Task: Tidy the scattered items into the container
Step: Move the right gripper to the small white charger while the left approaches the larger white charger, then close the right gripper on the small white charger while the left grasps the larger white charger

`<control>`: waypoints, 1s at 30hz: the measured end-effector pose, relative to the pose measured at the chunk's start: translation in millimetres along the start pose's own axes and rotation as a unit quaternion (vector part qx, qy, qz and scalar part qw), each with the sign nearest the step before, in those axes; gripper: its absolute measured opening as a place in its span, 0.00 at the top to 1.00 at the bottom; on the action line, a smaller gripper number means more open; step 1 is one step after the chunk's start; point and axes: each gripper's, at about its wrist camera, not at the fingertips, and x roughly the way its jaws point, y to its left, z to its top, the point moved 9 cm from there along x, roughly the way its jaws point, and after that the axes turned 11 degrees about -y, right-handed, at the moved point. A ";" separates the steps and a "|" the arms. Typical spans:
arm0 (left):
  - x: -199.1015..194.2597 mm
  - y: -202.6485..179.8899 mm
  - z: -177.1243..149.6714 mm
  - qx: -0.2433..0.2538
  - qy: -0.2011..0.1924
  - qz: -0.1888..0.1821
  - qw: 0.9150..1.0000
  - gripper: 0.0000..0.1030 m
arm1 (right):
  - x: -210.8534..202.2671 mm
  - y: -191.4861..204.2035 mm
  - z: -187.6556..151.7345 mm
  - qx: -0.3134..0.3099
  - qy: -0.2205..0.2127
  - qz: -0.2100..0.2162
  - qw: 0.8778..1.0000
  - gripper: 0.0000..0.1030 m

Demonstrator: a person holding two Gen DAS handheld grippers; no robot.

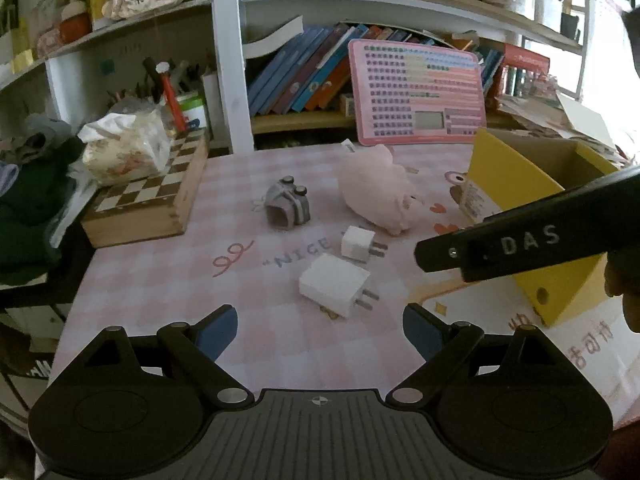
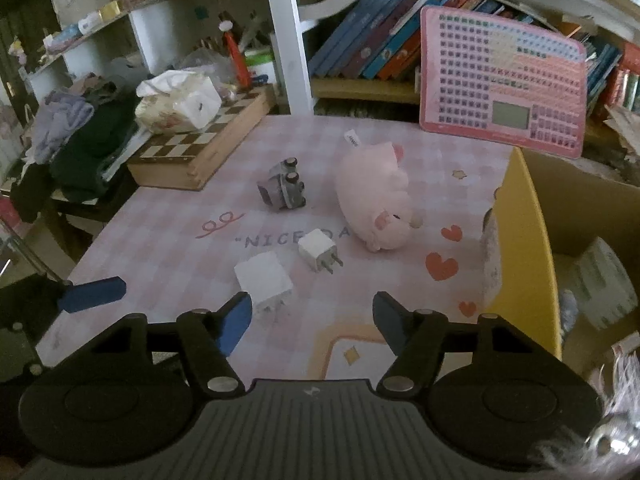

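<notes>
On the pink checked table mat lie a large white charger [image 1: 334, 290] [image 2: 264, 280], a small white charger [image 1: 359, 244] [image 2: 317, 249], a grey toy car [image 1: 287, 207] [image 2: 283, 190] and a pink plush pig [image 1: 378, 190] [image 2: 378, 196]. A yellow cardboard box [image 1: 516, 176] [image 2: 528, 240] stands open at the right. My left gripper [image 1: 319, 330] is open and empty, just short of the large charger. My right gripper [image 2: 312, 322] is open and empty, its left finger beside the large charger. The right gripper's black body shows in the left wrist view [image 1: 532, 236].
A wooden chessboard box [image 1: 148, 200] [image 2: 200, 148] with a tissue pack [image 1: 124, 148] [image 2: 176, 102] on it sits at the left. A pink keyboard toy [image 1: 418, 94] [image 2: 504, 76] leans on the bookshelf behind. Dark clothes [image 2: 80, 140] pile at far left. The box holds some packets [image 2: 600, 284].
</notes>
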 end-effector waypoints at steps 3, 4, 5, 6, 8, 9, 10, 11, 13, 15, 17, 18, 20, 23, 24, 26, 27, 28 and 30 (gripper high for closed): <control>17.4 -2.6 -0.8 -0.005 0.005 0.000 1.000 0.11 | 18.0 -1.6 6.3 0.000 0.012 0.003 1.000 0.39; 23.1 -4.0 -1.1 -0.005 0.007 0.000 1.000 0.11 | 24.0 -1.7 8.6 -0.001 0.015 0.004 1.000 0.40; 29.0 -5.2 -2.0 -0.005 0.010 0.000 1.000 0.11 | 29.8 -1.5 10.5 -0.002 0.019 0.006 1.000 0.40; 35.3 -6.7 -2.9 -0.004 0.012 -0.001 1.000 0.11 | 35.7 -1.2 12.5 -0.004 0.022 0.008 1.000 0.41; 46.3 -9.3 -4.3 -0.003 0.017 -0.001 1.000 0.11 | 47.8 -0.9 15.7 -0.008 0.029 0.011 0.999 0.42; 51.3 -10.7 -4.8 -0.003 0.019 -0.001 1.000 0.11 | 53.5 -1.1 16.8 -0.008 0.034 0.013 0.999 0.42; 56.3 -11.2 -5.5 -0.002 0.021 -0.002 1.000 0.11 | 58.5 -0.9 17.6 -0.007 0.039 0.015 0.999 0.43; 60.4 -11.8 -6.0 -0.001 0.023 -0.002 1.000 0.11 | 63.2 -1.0 18.2 -0.006 0.043 0.017 0.999 0.44; 68.9 -12.3 -6.8 -0.002 0.025 -0.003 1.000 0.11 | 72.9 -0.8 19.1 -0.005 0.051 0.019 0.998 0.45; 75.2 -11.6 -7.6 -0.005 0.028 -0.003 1.000 0.11 | 81.4 -0.5 19.1 -0.006 0.058 0.021 0.998 0.45; 81.9 -10.7 -8.1 -0.008 0.031 -0.001 0.999 0.11 | 90.3 -0.3 19.0 -0.005 0.066 0.022 0.998 0.47; 84.5 -10.3 -8.2 -0.010 0.032 0.000 0.999 0.11 | 95.0 -0.6 18.6 -0.004 0.072 0.023 0.997 0.47; 90.2 -9.2 -8.3 -0.013 0.033 0.002 0.999 0.12 | 104.1 -1.4 17.4 -0.002 0.082 0.024 0.996 0.49; 97.4 -8.7 -8.5 -0.018 0.036 0.002 0.999 0.12 | 116.2 -3.7 16.0 0.009 0.094 0.025 0.995 0.50; 99.1 -8.7 -8.7 -0.019 0.036 0.001 0.999 0.12 | 119.3 -4.2 15.5 0.011 0.097 0.025 0.995 0.50; 101.8 -8.7 -9.1 -0.019 0.037 0.001 0.999 0.12 | 124.8 -5.4 14.1 0.013 0.103 0.024 0.994 0.52; 102.9 -8.8 -9.4 -0.019 0.038 0.000 0.999 0.12 | 126.9 -5.7 13.2 0.012 0.105 0.024 0.994 0.52; 104.0 -8.9 -9.8 -0.019 0.038 0.001 0.999 0.12 | 128.8 -6.1 12.5 0.010 0.107 0.024 0.994 0.53; 106.1 -9.2 -10.8 -0.018 0.040 0.001 0.999 0.18 | 132.3 -7.0 10.7 0.007 0.110 0.023 0.994 0.54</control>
